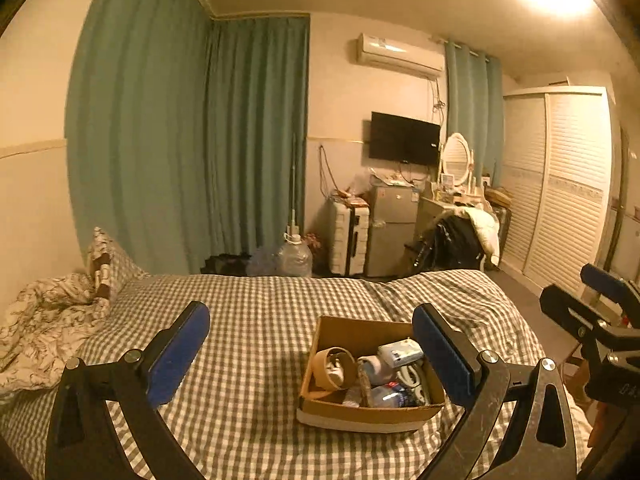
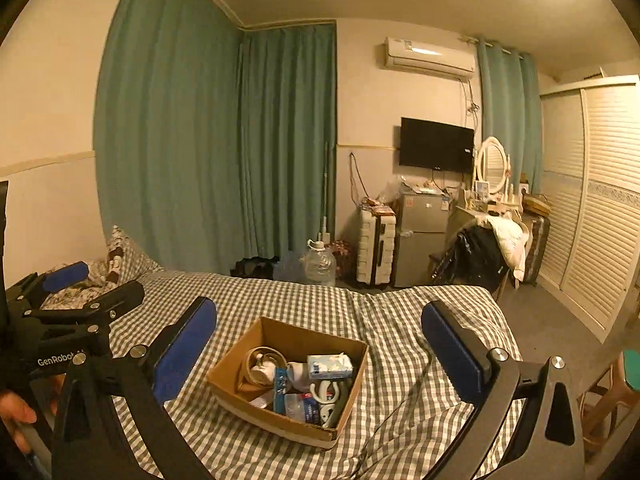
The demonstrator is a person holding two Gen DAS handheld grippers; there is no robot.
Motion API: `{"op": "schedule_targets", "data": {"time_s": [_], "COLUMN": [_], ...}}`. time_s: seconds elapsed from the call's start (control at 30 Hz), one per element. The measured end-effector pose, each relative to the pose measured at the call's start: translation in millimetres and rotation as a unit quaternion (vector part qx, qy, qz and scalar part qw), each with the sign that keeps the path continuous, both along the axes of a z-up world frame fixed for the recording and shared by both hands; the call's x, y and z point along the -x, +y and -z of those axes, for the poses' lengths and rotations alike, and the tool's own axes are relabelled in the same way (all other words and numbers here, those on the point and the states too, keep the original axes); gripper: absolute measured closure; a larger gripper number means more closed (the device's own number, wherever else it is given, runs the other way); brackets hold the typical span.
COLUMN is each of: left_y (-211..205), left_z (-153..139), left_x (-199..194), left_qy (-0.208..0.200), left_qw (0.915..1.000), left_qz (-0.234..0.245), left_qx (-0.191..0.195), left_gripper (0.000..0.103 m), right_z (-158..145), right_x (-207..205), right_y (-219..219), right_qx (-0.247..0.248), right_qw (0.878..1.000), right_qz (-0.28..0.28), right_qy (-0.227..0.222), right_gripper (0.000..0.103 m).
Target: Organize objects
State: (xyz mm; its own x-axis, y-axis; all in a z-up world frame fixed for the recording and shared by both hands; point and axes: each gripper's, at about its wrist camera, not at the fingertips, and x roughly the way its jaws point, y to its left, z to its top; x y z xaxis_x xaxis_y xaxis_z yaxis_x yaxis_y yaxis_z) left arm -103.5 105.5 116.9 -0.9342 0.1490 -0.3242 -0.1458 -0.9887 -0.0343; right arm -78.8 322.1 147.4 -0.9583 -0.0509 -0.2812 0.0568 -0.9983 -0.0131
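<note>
Resting on checked cloth, square cardboard box [image 2: 288, 384]

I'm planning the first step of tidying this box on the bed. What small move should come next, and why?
Probably lower the right gripper toward the cardboard box. Both grippers are open and hold nothing, and the right gripper's view has the box nearly centred between its fingers. The tissue pack lies on top, so it looks easiest to reach.

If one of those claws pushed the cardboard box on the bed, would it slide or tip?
The cardboard box is low, wide and holds several items, so it would probably not tip. The checked bedspread is soft and creased, so it would likely drag and bunch rather than slide.
</note>
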Motion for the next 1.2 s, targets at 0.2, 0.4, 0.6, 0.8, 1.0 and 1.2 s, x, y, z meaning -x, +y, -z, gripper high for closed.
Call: {"op": "schedule_targets", "data": {"time_s": [0.2, 0.4, 0.6, 0.8, 1.0, 1.2], "left_y": [-14, -32, -36, -32, -32, -33], "left_z": [37, 84, 87, 86, 87, 87], "left_x": [-12, -4, -2, -7, -8, -7], "left_qy": [0.009, -0.030, -0.027, -0.029, -0.030, -0.031], "left_qw": [0.9989, 0.9960, 0.9958, 0.9964, 0.9962, 0.9962], "left_qz": [-0.047, -0.083, -0.087, -0.080, -0.082, -0.082], "left_qx": [-0.007, -0.010, -0.007, -0.002, 0.004, 0.003], "left_gripper": [0.000, 0.000, 0.000, 0.000, 0.000, 0.000], "right_z": [41, 104, 112, 111, 110, 109], "right_x": [-10, 11, 18, 14, 13, 12], "right_y": [-5, -6, -2, -2, -5, -6], "right_qx": [-0.001, -0.014, -0.008, 0.002, 0.001, 0.004], "right_qw": [1.000, 0.999, 0.999, 0.999, 0.999, 0.999], "right_qz": [0.016, 0.018, 0.015, 0.012, 0.009, 0.006], "right_qy": [-0.002, -0.025, -0.035, -0.033, -0.035, -0.034], "right_gripper": [0.000, 0.000, 0.000, 0.000, 0.000, 0.000]}}
